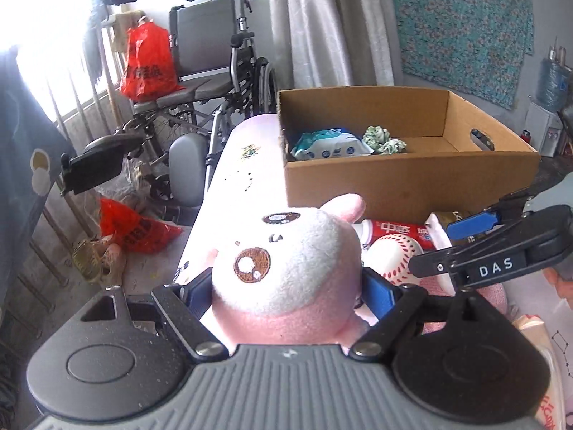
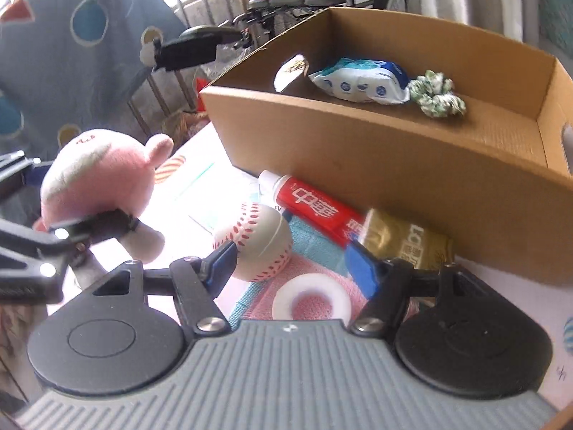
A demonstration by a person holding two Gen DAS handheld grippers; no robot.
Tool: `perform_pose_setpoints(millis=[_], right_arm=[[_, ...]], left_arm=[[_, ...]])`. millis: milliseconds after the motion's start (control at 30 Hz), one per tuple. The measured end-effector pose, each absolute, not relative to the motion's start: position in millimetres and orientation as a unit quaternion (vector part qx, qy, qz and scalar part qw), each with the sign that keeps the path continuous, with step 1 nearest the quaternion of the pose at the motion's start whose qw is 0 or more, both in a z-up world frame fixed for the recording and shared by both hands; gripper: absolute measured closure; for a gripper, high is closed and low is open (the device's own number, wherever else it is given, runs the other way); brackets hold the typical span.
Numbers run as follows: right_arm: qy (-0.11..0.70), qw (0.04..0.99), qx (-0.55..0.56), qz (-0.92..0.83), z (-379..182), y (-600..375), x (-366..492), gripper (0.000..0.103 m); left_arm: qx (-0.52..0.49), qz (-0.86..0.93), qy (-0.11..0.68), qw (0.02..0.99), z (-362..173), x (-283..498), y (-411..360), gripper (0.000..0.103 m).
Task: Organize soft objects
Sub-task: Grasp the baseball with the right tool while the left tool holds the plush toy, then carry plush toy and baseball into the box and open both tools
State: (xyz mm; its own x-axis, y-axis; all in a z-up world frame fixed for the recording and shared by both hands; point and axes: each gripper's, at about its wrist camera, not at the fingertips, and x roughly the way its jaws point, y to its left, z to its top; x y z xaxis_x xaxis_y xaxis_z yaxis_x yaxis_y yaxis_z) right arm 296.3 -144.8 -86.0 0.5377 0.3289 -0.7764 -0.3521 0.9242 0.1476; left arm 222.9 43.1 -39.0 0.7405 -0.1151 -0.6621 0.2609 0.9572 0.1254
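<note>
Mid-transfer: left hand-held gripper [image 1: 286, 290] clamped on pink plush toy [image 1: 286, 268], right hand-held gripper [image 2: 290, 268] wide beside baseball [image 2: 256, 243]. Next, probably: lift plush over cardboard box [image 1: 412, 179] wall, release beside wipes pack [image 1: 331, 145].

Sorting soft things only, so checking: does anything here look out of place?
Yes. A red toothpaste tube and a gold carton lie against the cardboard box beside the baseball; neither looks soft.

Bright daylight pours in from the barred window [image 1: 43, 36], washing it white. Edges bend round. The brown cardboard box [image 2: 412, 165] looks slightly blurry.
</note>
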Motion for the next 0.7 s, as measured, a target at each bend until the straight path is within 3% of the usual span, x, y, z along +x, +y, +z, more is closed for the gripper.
perform_pose_setpoints(millis=[33, 300, 367, 400, 700], right_arm=[[0.435, 0.876, -0.022, 0.206, -86.4, -138.3, 298.1, 0.026], [0.460, 0.853, -0.041, 0.244, -96.9, -91.8, 320.9, 0.025], [0.476, 0.839, -0.042, 0.259, -106.6, -81.2, 325.6, 0.030], [0.482, 0.837, -0.033, 0.258, -112.0, -78.5, 327.5, 0.045], [0.428, 0.879, -0.010, 0.209, -96.4, -104.0, 317.2, 0.047]], left_arm=[[0.094, -0.095, 0.348, 0.928, -39.7, 221.1, 52.8, 0.018], [0.043, -0.073, 0.365, 0.927, -43.9, 212.3, 98.0, 0.018], [0.038, -0.069, 0.365, 0.927, -45.6, 212.8, 102.5, 0.018], [0.038, -0.067, 0.364, 0.928, -46.4, 212.7, 104.6, 0.018], [0.024, -0.063, 0.361, 0.930, -40.6, 213.5, 114.8, 0.017]])
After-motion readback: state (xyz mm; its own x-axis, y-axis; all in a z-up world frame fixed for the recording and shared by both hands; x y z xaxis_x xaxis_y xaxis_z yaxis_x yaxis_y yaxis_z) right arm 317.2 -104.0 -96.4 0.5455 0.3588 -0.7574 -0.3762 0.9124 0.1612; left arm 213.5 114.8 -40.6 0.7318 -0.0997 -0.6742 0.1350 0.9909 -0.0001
